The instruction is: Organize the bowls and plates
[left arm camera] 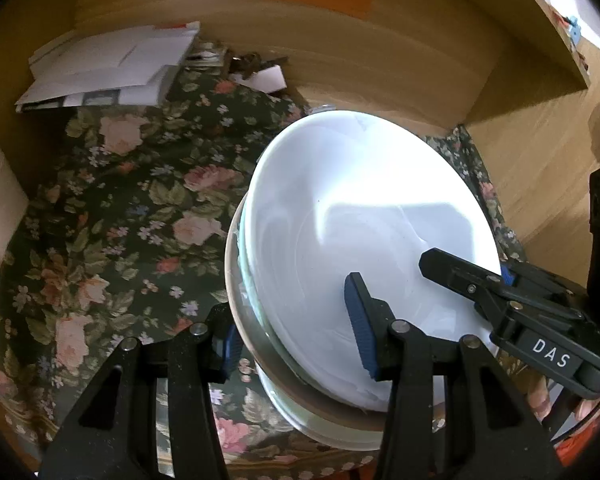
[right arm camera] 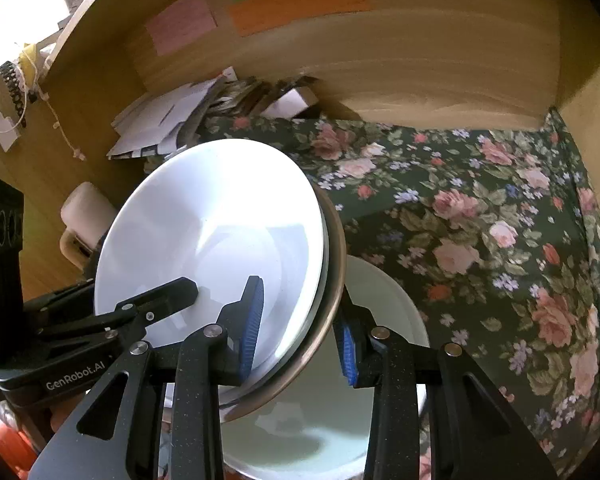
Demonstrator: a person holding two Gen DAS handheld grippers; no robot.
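Right wrist: both grippers pinch plate stack; papers behind, pale bowl beneath.

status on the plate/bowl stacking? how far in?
Done: white plate nested with a brown-rimmed dish as one stack. In hand: left gripper and right gripper both clamp that stack's edges, tilted above the floral cloth. Left: set it down; pale bowl sits beneath.

Both wrist views look steeply down, close on the same plate stack, from opposite sides.
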